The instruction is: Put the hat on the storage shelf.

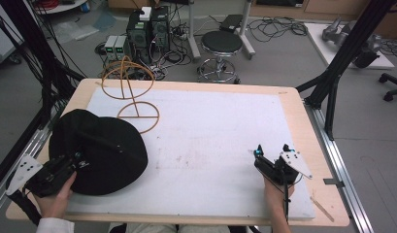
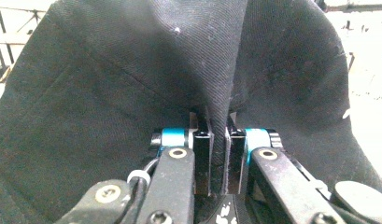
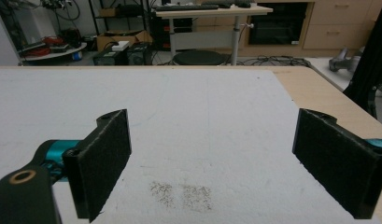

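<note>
A black cloth hat [image 1: 96, 150] lies on the left side of the white mat [image 1: 210, 141]. My left gripper [image 1: 82, 160] sits at the hat's near left edge, shut on a fold of the black fabric. In the left gripper view the black hat [image 2: 132, 84] spreads wide and a ridge of cloth is pinched between the two pads at the left gripper [image 2: 218, 154]. My right gripper [image 1: 272, 151] rests near the mat's front right corner, open. In the right gripper view the right gripper [image 3: 216, 163] has only bare mat between its wide-set pads.
A wooden wire-frame stand [image 1: 130, 92] with a ring base stands at the back left of the mat, just behind the hat. The wooden table [image 1: 312, 136] borders the mat. A stool [image 1: 221, 46], computers and cables are on the floor beyond.
</note>
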